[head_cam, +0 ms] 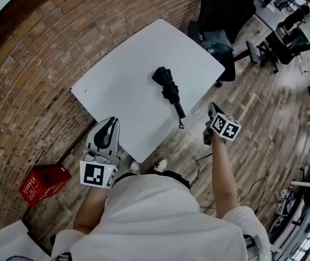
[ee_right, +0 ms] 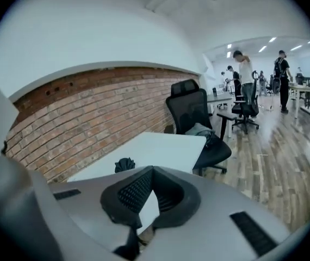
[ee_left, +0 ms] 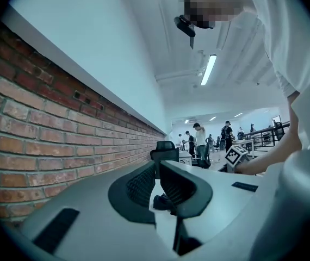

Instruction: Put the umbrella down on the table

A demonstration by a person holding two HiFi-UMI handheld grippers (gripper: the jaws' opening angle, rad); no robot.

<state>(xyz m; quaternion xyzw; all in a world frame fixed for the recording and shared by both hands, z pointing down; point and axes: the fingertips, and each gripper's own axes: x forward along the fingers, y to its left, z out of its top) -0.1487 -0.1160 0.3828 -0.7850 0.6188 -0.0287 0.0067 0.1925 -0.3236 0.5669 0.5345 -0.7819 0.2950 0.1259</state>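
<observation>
Umbrella (head_cam: 168,88) flat on table (head_cam: 122,75), handle toward near edge; seems released. Left gripper (head_cam: 113,120), right gripper (head_cam: 212,107): fingers closed, empty, off it.

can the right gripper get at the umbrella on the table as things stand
Probably yes. The umbrella lies alone on the table, its handle toward the near edge, and nothing stands between it and the right gripper. Its jaws are shut and empty, so they would need to open first.
</observation>
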